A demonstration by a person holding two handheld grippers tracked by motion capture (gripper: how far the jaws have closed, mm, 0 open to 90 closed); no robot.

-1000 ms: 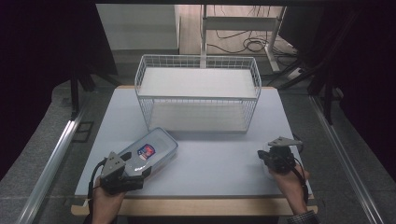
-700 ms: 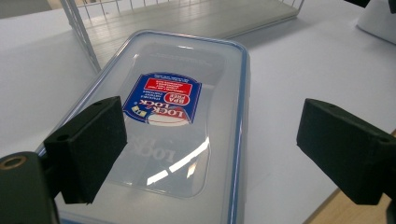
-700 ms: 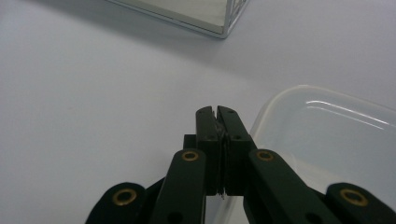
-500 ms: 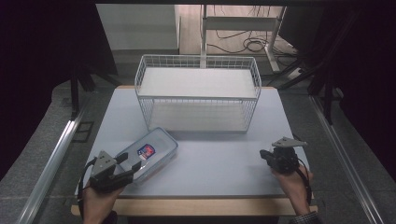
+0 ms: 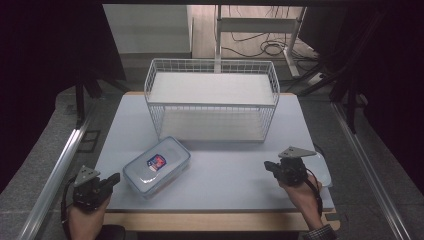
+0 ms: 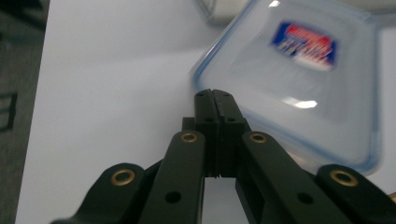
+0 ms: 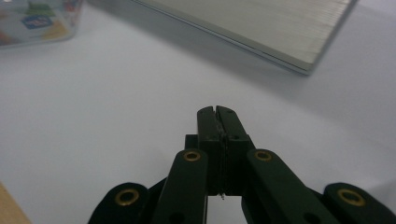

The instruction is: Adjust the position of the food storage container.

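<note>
The clear lidded food container (image 5: pixel 156 165) lies flat on the table (image 5: pixel 235 175) in front of the wire basket (image 5: pixel 212 99), unheld, while the left gripper (image 5: pixel 116 178) and right gripper (image 5: pixel 268 166) rest closed on nothing, so any placing remains undone.

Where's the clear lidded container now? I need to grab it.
In the high view, the container lies on the table's front left, before the wire basket, just right of the left gripper.

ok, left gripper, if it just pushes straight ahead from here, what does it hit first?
Most likely the clear lidded container: the shut left gripper points at its near corner, seemingly just short of contact. Beyond it stands the wire basket. Depth is hard to judge.
</note>
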